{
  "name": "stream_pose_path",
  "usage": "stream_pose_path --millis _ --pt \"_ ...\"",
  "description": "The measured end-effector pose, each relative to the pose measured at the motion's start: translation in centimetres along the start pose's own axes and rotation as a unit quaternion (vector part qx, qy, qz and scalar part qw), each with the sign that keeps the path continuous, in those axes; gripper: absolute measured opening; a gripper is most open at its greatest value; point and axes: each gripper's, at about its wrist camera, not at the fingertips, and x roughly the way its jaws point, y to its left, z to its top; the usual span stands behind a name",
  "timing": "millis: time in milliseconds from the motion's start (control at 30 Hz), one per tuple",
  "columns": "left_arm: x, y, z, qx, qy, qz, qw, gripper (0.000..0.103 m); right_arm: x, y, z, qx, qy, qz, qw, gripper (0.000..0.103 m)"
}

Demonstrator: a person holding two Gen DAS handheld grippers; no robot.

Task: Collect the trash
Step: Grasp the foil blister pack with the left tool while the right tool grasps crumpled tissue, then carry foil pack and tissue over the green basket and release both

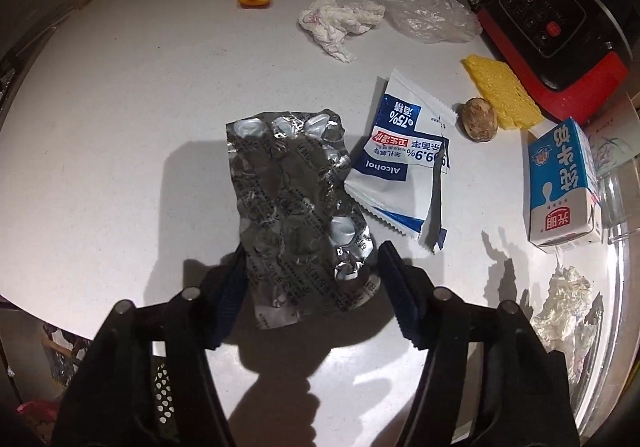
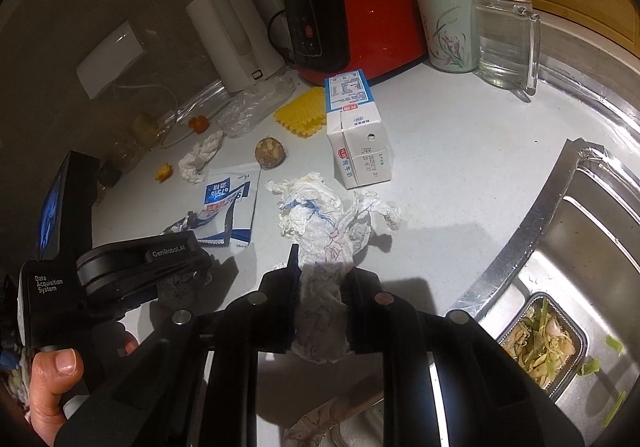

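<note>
In the left wrist view, the blister pack (image 1: 296,223) is straddled by the open left gripper (image 1: 310,287), long axis running away from it, the wipe sachet (image 1: 404,167) just beside. In the right wrist view, crumpled tissue (image 2: 320,311) is clamped by the right gripper (image 2: 322,303), the milk carton (image 2: 356,127) beyond

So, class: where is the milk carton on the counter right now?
In the right wrist view the milk carton stands mid-counter, before the red cooker, right of the yellow sponge.
</note>
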Motion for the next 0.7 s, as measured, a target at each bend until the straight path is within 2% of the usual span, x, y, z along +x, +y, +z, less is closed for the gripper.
stream_pose_path --millis 367,567,700 --pt "-1.1 2.1 -0.6 0.075 -0.016 -0.058 0.9954 0.058 -1.6 0.8 -0.6 -0.002 -0.011 0.006 1.0 0.019" --pt "-3.4 4.2 -1.3 0.133 -0.044 -0.076 0.9872 0.058 -2.5 2.5 -1.6 -0.015 -0.015 0.007 1.0 0.019" --pt "-5.6 5.5 -2.3 0.173 -0.041 -0.11 0.9779 0.058 -4.1 4.1 -2.8 -0.028 -0.019 0.005 0.999 0.019"
